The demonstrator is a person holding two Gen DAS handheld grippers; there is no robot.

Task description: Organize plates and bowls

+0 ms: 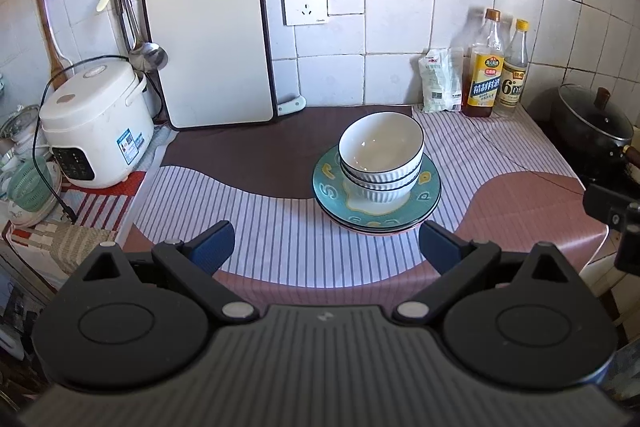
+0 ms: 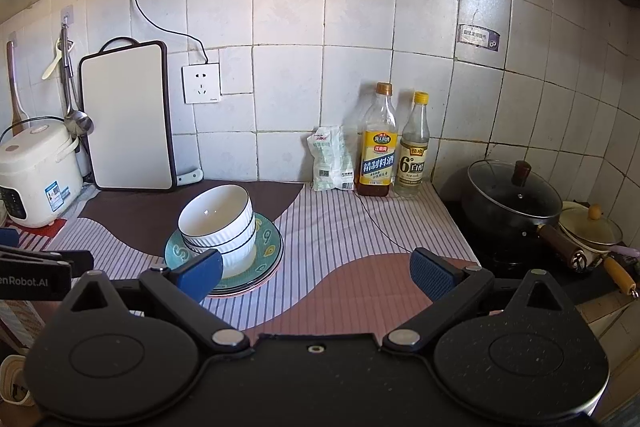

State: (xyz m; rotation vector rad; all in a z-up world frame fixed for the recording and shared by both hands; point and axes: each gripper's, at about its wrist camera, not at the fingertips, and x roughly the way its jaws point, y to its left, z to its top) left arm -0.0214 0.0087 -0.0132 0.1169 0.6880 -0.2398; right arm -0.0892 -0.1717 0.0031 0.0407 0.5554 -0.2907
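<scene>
Hung wide open and empty, both left gripper (image 1: 326, 243) and right gripper (image 2: 316, 273), short of bowls (image 1: 381, 157) nested on plates (image 1: 376, 221) ahead; judged likely to topple or slide if nudged at the rim, being tall and smooth.

Three white ribbed bowls (image 1: 381, 157) with dark rims sat nested upright on stacked teal patterned plates (image 1: 428, 183), everything centred on the striped cloth.
</scene>
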